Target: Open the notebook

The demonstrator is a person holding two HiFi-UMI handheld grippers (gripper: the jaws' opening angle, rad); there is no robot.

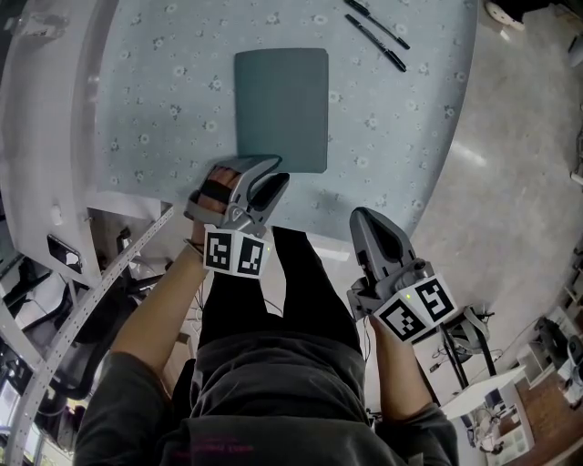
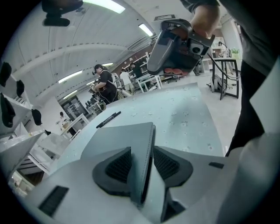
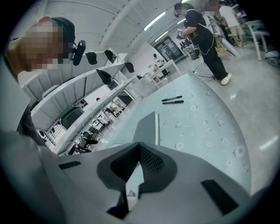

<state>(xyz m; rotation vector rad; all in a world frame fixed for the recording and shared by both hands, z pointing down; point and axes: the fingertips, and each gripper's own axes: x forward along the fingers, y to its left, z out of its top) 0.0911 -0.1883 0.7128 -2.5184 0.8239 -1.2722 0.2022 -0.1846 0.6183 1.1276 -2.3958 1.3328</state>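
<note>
Grab stage of the opening. Left gripper [image 1: 271, 169], lower left of centre in head view, clamped on the near edge of the notebook [image 1: 281, 105]. In the left gripper view both pads pressed on a thin grey sheet [image 2: 131, 140]; can't tell whether it is the cover alone or the whole book. Notebook closed and flat on the flowered table [image 1: 401, 136], upper centre of head view, two pens [image 1: 375, 27] well apart at the top right. Cover not yet raised.

Next move, as a guess: lift and swing the pinched edge away over the spine. Needs only the cover in the pinch, and maybe the other tool to pin the pages.

Right gripper [image 1: 366, 223], lower right, off the table edge, well apart from the notebook. Pads together in its own view [image 3: 139, 159], nothing between.
</note>
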